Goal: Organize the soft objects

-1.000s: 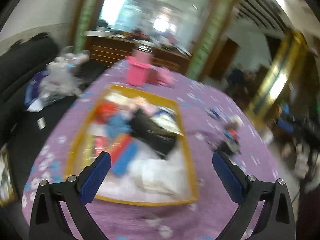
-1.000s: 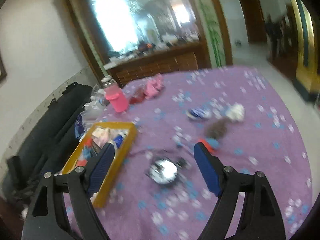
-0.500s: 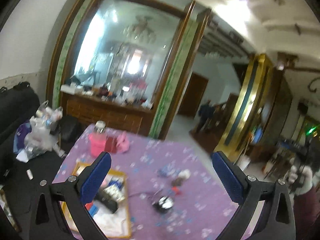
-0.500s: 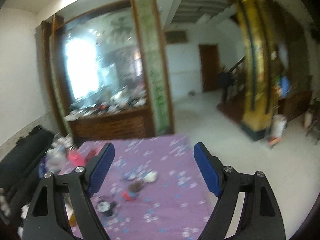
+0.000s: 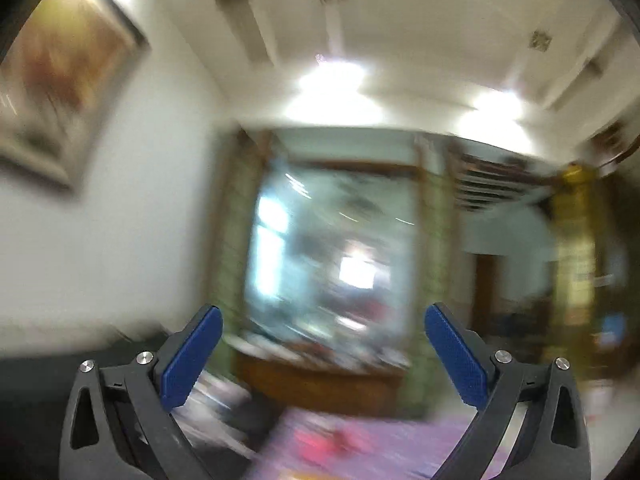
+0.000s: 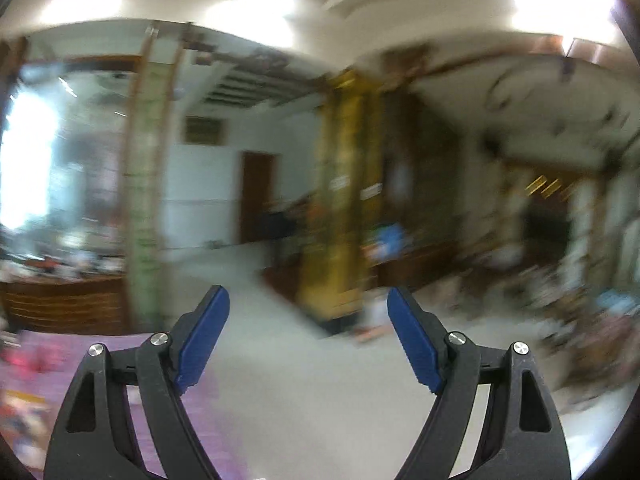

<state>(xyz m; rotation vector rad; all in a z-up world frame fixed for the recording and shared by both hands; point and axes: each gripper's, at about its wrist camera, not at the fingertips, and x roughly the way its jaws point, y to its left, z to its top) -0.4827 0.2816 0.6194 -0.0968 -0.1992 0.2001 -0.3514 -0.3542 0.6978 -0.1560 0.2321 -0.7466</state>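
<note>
We hold both grippers tilted up toward the room, and both views are smeared with motion blur.

In the left wrist view, our left gripper (image 5: 323, 322) has its blue-padded fingers (image 5: 191, 356) spread wide apart with nothing between them. At 6 o'clock, low in the frame, a strip of the purple surface (image 5: 400, 436) shows, and on it a blurred pink and red shape (image 5: 320, 440) that is probably one of the soft objects; we cannot tell which one. Beyond the surface, toward 12 o'clock from it, stands a wooden cabinet (image 5: 320, 380) under a big glass panel (image 5: 332, 240). A framed picture (image 5: 60, 88) hangs on the wall at 10 o'clock, and ceiling lights (image 5: 332, 84) glare at 12 o'clock.

In the right wrist view, our right gripper (image 6: 308, 312) also has its fingers (image 6: 202, 344) well apart and holding nothing. The purple surface (image 6: 120, 348) sits at 8 o'clock, partly behind the left finger, with a pink blur (image 6: 20, 360) at its far edge and a yellow-edged shape (image 6: 20, 400) just below it at the frame border, too blurred to identify. Pale floor (image 6: 300, 380) fills the gap between the fingers. A golden pillar (image 6: 340, 200) rises just past centre, a dark doorway (image 6: 256, 196) is at 11 o'clock from it, and the wooden cabinet (image 6: 60, 300) lies at 9 o'clock.
</note>
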